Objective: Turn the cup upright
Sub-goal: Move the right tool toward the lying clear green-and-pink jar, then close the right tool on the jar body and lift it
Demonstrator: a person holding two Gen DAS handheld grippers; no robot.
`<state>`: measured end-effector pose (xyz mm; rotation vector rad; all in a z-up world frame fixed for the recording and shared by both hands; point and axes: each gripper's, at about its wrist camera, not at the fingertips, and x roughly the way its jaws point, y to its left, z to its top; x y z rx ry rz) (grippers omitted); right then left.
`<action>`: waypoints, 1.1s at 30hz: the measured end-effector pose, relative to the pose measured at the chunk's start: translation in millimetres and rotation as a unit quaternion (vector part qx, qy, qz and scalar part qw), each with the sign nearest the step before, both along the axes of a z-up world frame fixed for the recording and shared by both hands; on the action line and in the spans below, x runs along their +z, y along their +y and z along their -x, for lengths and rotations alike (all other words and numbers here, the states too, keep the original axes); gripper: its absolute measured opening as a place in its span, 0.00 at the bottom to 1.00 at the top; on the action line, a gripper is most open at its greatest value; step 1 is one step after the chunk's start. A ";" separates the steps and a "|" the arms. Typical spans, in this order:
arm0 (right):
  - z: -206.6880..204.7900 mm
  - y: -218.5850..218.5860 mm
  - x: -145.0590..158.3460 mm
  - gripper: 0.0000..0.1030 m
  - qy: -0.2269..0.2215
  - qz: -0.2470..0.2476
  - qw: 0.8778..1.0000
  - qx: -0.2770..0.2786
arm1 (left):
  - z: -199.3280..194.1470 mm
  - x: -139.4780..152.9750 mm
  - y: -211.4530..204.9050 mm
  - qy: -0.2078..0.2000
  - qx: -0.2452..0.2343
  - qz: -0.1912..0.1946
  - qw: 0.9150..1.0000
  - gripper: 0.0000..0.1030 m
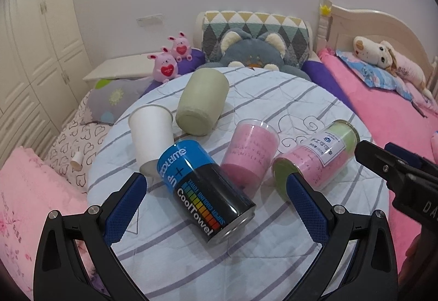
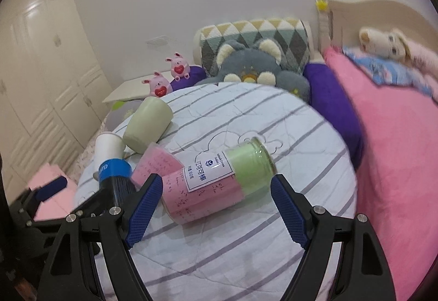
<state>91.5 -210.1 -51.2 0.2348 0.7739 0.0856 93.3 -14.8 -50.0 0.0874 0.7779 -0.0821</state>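
Five cups lie tipped on the striped round quilt (image 1: 273,260). The label-wrapped clear plastic cup (image 2: 219,183) sits between the spread-wide right gripper (image 2: 216,208), framed for grasping; the left gripper (image 1: 216,208), also agape, straddles the blue-black CoolTowel can (image 1: 208,191).

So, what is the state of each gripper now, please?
Left gripper: open, holding nothing, around the CoolTowel can.
Right gripper: open, holding nothing, around the pink-green jar.
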 end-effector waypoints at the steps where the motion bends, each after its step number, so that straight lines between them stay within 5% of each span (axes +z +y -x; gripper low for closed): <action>1: -2.8 -1.8 -3.4 0.80 0.008 -0.013 1.000 -0.004 | -2.1 -1.8 -0.8 0.001 0.002 -0.005 1.000 1.00; 9: -24.8 -5.8 -24.6 0.80 0.059 -0.075 0.995 -0.034 | -18.4 -9.7 -6.5 0.009 -0.010 -0.015 1.000 1.00; 16: -45.1 -23.0 -47.1 0.80 0.107 -0.183 0.974 -0.076 | -30.4 -15.4 -17.1 0.009 -0.036 -0.038 0.999 1.00; 33: -93.7 -27.5 -89.1 0.80 0.160 -0.278 0.944 -0.077 | -54.2 -27.2 -18.7 0.029 -0.051 -0.042 0.997 1.00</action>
